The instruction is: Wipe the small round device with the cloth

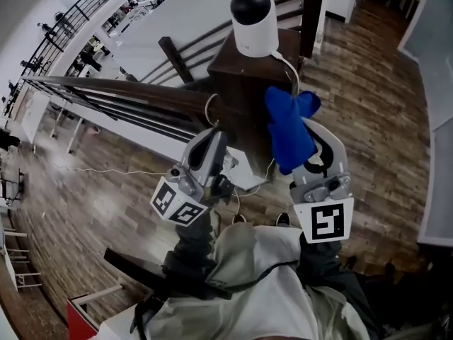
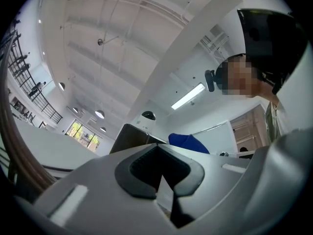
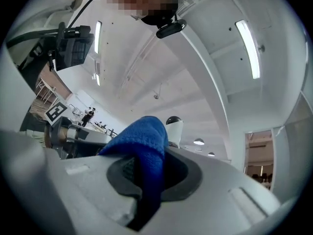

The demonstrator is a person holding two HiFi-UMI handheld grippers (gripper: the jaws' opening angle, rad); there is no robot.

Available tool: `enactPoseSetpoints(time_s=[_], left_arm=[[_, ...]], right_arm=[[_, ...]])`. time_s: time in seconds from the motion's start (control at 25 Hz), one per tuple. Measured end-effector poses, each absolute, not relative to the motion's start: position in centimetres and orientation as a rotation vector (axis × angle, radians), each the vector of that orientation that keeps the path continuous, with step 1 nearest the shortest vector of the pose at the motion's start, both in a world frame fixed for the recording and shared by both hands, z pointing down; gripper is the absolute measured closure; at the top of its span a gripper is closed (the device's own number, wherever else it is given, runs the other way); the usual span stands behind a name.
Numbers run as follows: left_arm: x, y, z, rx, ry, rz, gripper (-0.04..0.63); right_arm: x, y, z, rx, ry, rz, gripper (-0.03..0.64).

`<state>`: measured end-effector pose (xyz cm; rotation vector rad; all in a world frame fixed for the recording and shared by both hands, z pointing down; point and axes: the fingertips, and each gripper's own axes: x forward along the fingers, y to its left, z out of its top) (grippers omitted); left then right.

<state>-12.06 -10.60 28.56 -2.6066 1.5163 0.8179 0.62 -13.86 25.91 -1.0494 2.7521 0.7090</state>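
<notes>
Right gripper (image 3: 149, 173), clamped on the blue cloth (image 1: 289, 129), points toward the small round device (image 1: 253, 21) atop a dark post (image 1: 244, 76) (left gripper (image 2: 164, 180) closed, empty); a hard swipe could topple the unbraced device.

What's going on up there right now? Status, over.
Right tongs shut on blue cloth. Left tongs shut, empty. Round device on dark post, cloth not touching it. White cable hangs near cloth.
</notes>
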Motion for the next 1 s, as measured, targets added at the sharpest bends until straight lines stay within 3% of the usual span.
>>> enactPoseSetpoints(time_s=[1.0], left_arm=[[-8.4,-9.8,28.1,-2.546,1.573,0.824,0.591]], right_arm=[[1.7,-12.8,25.5,-0.871,2.786,0.789,0.577]])
